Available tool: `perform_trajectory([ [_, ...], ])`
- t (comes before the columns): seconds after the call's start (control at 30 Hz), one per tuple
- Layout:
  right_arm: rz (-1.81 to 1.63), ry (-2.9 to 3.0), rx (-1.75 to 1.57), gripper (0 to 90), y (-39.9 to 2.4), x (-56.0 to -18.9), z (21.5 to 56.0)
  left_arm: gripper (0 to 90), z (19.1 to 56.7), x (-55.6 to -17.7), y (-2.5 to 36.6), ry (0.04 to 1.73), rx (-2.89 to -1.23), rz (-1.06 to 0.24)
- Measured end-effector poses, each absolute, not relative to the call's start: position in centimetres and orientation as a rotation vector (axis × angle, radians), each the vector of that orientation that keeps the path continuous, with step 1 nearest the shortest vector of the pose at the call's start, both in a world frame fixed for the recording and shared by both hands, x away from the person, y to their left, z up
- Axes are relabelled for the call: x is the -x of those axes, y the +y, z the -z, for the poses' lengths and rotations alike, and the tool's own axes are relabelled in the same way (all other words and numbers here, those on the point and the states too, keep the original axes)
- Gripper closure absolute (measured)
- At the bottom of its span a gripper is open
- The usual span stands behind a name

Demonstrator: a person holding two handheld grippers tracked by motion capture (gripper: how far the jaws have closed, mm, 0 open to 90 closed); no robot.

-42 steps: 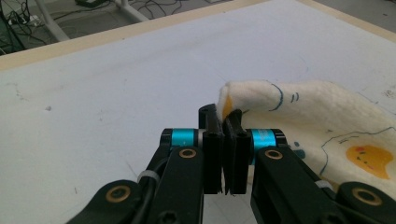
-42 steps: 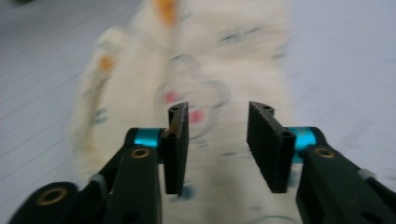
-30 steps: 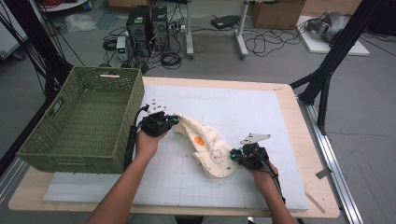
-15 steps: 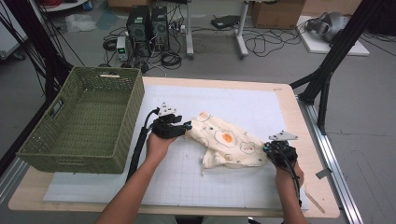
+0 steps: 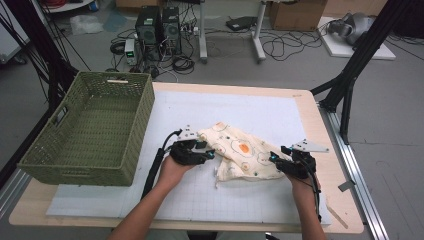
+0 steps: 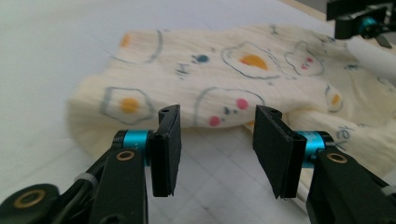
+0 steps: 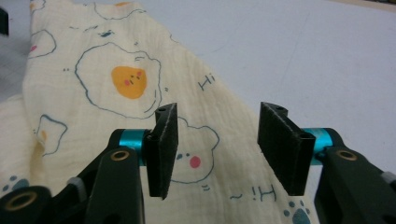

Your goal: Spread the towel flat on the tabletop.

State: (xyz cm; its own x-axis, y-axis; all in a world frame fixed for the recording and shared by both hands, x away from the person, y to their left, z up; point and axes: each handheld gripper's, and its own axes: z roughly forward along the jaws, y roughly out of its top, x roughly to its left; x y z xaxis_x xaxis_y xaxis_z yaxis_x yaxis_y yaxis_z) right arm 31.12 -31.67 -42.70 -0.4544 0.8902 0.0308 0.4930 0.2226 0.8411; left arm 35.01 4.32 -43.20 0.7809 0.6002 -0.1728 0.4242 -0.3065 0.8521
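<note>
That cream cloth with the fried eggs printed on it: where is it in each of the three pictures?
High view: the cloth lies mid-table on the white mat, between both grippers.
Left gripper view: it stretches across the middle, beyond the open jaws.
Right gripper view: it covers the left and centre, under the open jaws.
Shared landmark: the biggest orange yolk.

Both grippers, left gripper [image 5: 207,151] and right gripper [image 5: 278,158], are black with teal collars, brass-looking rivets and flat ribbed pads [image 6: 167,149]; black cables trail along bare forearms.

My right gripper [image 7: 212,151] has just been opening, jaws apart, nothing pinched, over the egg-print cloth [image 7: 126,88] on the white mat [image 7: 303,51].
</note>
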Motion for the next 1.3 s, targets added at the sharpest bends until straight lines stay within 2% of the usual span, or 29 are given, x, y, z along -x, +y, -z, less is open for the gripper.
perform_trajectory([
  [0.13,-1.163,1.997,-1.39,33.0,-31.9,-31.4,42.6,50.3,43.8,-34.6,2.4,0.743,-1.982,-0.171],
  [0.23,-1.146,2.003,-1.371,26.6,-31.7,-31.5,42.5,46.6,44.3,-34.5,1.0,0.74,-2.014,-0.165],
  [0.27,-1.141,1.999,-1.35,21.7,-31.5,-31.4,42.4,46.1,44.5,-34.5,0.6,0.733,-2.032,-0.172],
  [0.47,-1.163,1.98,-1.291,12.5,-30.9,-31.4,42.2,46.9,45.1,-34.0,-1.0,0.688,-2.122,-0.226],
  [0.53,-1.171,1.983,-1.294,12.5,-30.9,-31.5,42.2,53.6,45.1,-33.9,-1.0,0.681,-2.134,-0.265],
  [0.57,-1.176,1.986,-1.307,12.5,-30.9,-31.5,42.2,59.9,45.0,-33.9,-0.8,0.678,-2.134,-0.282],
  [0.67,-1.187,1.982,-1.311,12.2,-30.8,-31.4,42.1,85.8,44.9,-34.0,-0.1,0.656,-2.144,-0.246],
  [0.8,-1.179,2.0,-1.31,12.6,-30.5,-31.4,42.2,87.3,44.7,-33.7,1.8,0.68,-2.139,-0.265],
  [0.9,-1.182,2.039,-1.319,17.8,-30.2,-31.4,42.3,87.3,44.4,-33.4,4.3,0.729,-2.116,-0.27],
  [1.07,-1.17,2.069,-1.308,19.4,-29.6,-31.5,42.5,87.3,43.8,-32.2,8.5,0.808,-2.075,-0.302],
  [1.2,-1.151,2.106,-1.303,24.7,-29.0,-31.6,42.8,87.3,43.6,-31.1,11.6,0.879,-2.013,-0.317],
  [1.3,-1.107,2.152,-1.29,36.6,-28.3,-31.7,43.1,87.3,43.5,-29.9,13.2,0.907,-1.991,-0.331],
])
